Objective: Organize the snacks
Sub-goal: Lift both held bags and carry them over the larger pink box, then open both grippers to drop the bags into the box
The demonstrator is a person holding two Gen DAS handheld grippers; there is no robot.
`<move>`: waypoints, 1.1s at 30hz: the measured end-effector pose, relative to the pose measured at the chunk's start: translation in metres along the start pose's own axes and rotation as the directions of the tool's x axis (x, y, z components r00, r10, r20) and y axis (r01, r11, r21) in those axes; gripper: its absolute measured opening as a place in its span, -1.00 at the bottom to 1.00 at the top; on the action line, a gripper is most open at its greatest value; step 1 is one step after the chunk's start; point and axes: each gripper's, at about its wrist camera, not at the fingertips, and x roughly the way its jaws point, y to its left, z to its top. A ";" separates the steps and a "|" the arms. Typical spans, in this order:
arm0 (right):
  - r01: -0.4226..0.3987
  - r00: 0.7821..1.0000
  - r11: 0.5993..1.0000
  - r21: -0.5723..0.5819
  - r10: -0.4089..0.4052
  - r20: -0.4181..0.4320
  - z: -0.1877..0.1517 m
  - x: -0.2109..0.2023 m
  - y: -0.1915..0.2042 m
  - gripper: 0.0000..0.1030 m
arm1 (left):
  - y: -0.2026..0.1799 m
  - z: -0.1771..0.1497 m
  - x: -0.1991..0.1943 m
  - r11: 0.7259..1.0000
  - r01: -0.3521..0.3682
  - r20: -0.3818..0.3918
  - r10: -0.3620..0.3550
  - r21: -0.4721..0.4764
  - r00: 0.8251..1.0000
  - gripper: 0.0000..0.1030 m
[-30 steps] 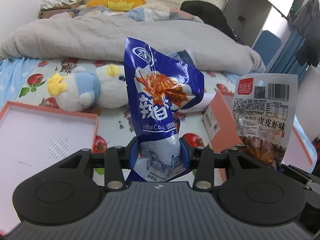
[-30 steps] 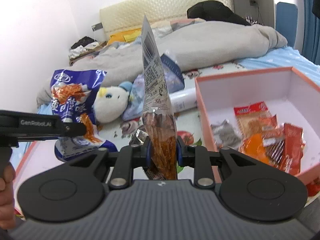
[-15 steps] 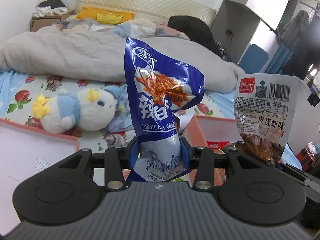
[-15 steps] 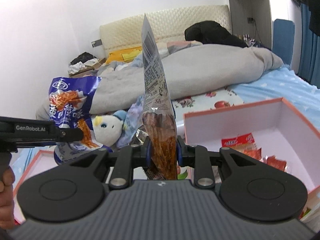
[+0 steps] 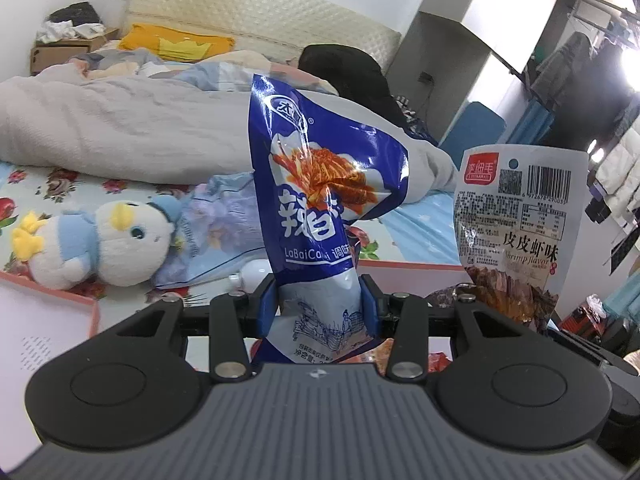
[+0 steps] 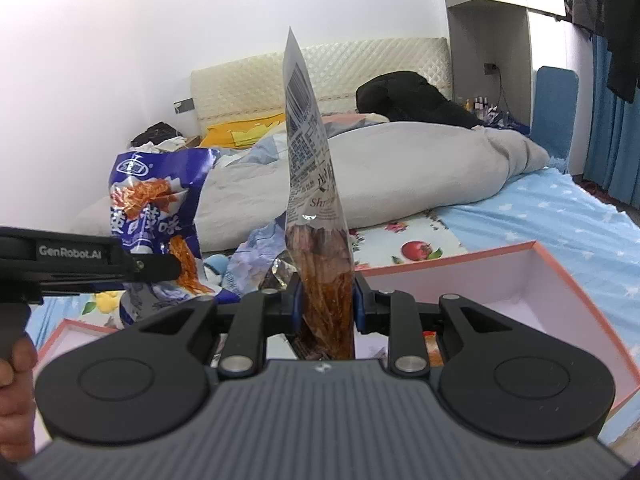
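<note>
My left gripper is shut on the lower part of a blue snack bag, which stands upright above the bed. To its right hangs a clear shrimp-flavour snack pack. The right wrist view shows that pack edge-on, with my right gripper shut on its lower half. There the blue bag and the left gripper's arm sit at the left. Below the right gripper lies the orange-edged white box, with a few red snack packets partly hidden behind the fingers.
A plush duck lies on the fruit-print sheet, beside a crumpled blue wrapper. The box lid lies at the left. A grey duvet covers the far bed. A hand grips the left handle.
Both grippers have risen with their packs still held. The box has slid lower in both views, and its contents are now mostly hidden behind the grippers.
</note>
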 end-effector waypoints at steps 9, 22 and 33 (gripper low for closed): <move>0.058 0.998 0.998 0.034 -0.058 -0.019 -0.005 0.003 -0.037 -0.46 | -0.036 -0.008 0.038 0.999 0.034 -0.060 -0.033 0.021 0.998 -0.06; 0.112 0.989 0.990 0.090 -0.102 -0.108 -0.028 0.025 -0.090 -0.46 | -0.074 -0.033 0.102 0.996 0.057 -0.177 -0.043 0.074 0.983 -0.06; 0.124 0.978 0.985 0.118 -0.102 -0.180 -0.048 0.046 -0.113 -0.44 | -0.090 -0.050 0.145 0.994 0.047 -0.262 -0.019 0.102 0.965 -0.05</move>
